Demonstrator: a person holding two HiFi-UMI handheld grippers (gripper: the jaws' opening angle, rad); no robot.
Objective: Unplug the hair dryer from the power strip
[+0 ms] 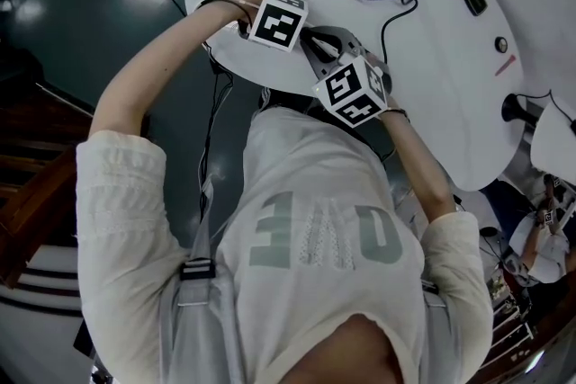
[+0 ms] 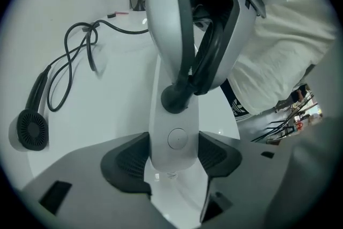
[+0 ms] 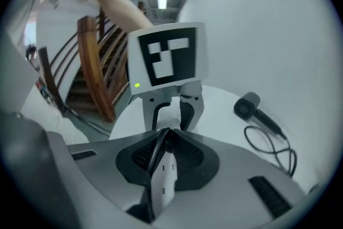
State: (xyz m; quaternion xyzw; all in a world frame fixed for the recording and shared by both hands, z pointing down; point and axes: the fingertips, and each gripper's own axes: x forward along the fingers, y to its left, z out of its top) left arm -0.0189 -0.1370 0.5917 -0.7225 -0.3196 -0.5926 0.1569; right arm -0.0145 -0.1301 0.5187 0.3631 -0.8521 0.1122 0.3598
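A white power strip (image 2: 171, 75) lies near the edge of the white round table (image 1: 450, 76). My left gripper (image 2: 174, 155) points steeply down over it, and its pads (image 2: 126, 161) lie against both long sides of the strip. A dark plug (image 2: 174, 99) sits in the strip. My right gripper (image 3: 169, 137) is shut on that plug, whose cord runs down between its fingers. The black hair dryer (image 2: 31, 128) (image 3: 247, 106) lies further out on the table with its looped cable (image 2: 69, 61). In the head view only the two marker cubes (image 1: 277, 18) (image 1: 353, 90) show, close together.
Small dark objects (image 1: 475, 1) and a red mark (image 1: 505, 65) lie on the table's right side. A wooden stair railing (image 3: 94, 72) stands beyond the table's edge. Another person (image 1: 540, 229) is at the lower right. The table's rim is right against my body.
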